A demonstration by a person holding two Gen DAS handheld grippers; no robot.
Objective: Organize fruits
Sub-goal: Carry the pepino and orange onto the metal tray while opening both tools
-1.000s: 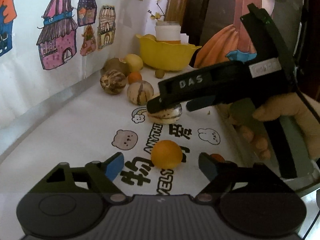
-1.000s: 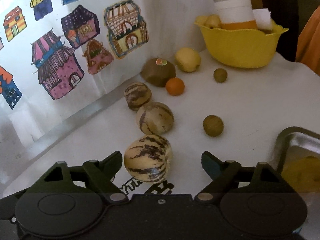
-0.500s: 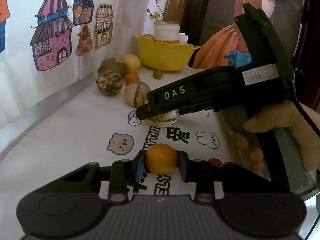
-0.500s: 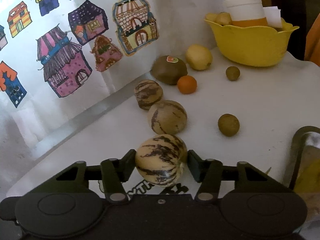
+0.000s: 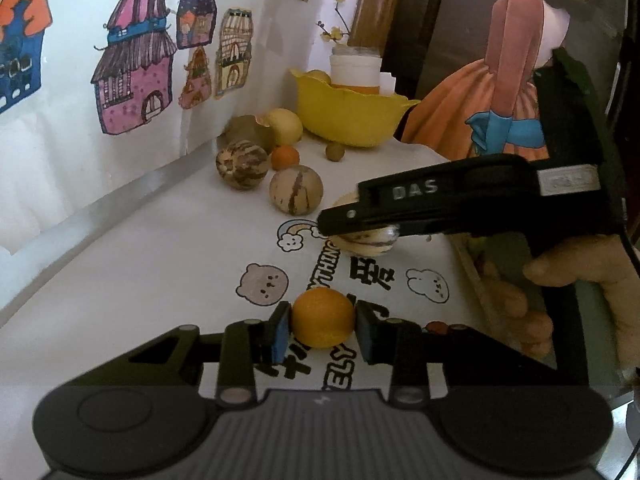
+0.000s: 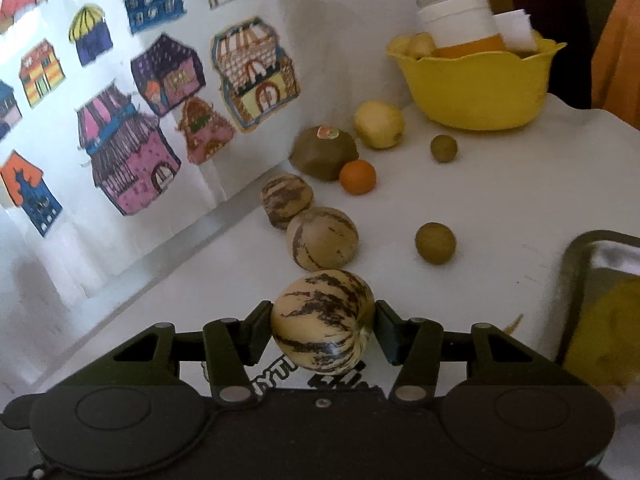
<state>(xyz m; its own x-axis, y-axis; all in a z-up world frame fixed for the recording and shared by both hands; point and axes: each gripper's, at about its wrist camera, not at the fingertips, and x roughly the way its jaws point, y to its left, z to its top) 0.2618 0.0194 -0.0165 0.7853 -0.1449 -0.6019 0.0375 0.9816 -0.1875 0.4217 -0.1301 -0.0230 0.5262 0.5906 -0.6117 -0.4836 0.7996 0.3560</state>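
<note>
A yellow bowl (image 6: 478, 84) stood at the far corner of the table (image 6: 512, 204), holding a white jar (image 6: 460, 26) with an orange band, a folded white paper and a couple of pale yellow fruits at its rim. At the right edge a metal tray (image 6: 576, 264) showed one rounded corner, with something yellow and blurred inside it.

The left gripper (image 5: 322, 330) was clamped on an orange (image 5: 322, 322), its blue pads pressed to both sides, low over the near part of the table above the printed lettering. The right gripper (image 6: 323, 330) had just been closing and gripped a striped melon (image 6: 322, 322) between its pads, near the middle of the table; a hand (image 5: 592, 280) held its handle.

Along the wall edge lay two more striped melons (image 6: 322, 238), touching each other, then a brown fruit (image 6: 324, 152) with a sticker, a small orange (image 6: 357, 177) just beside it, and a yellow fruit (image 6: 379, 124) near the bowl. Two small greenish-brown fruits (image 6: 435, 243) sat apart in the open middle, with bare cloth around them towards the tray.

The table wore a white cloth printed with cartoon bears, a rainbow and black characters. The wall behind carried drawings of coloured houses (image 6: 128, 160); a picture of a figure in an orange dress (image 5: 480, 112) stood past the far corner.
</note>
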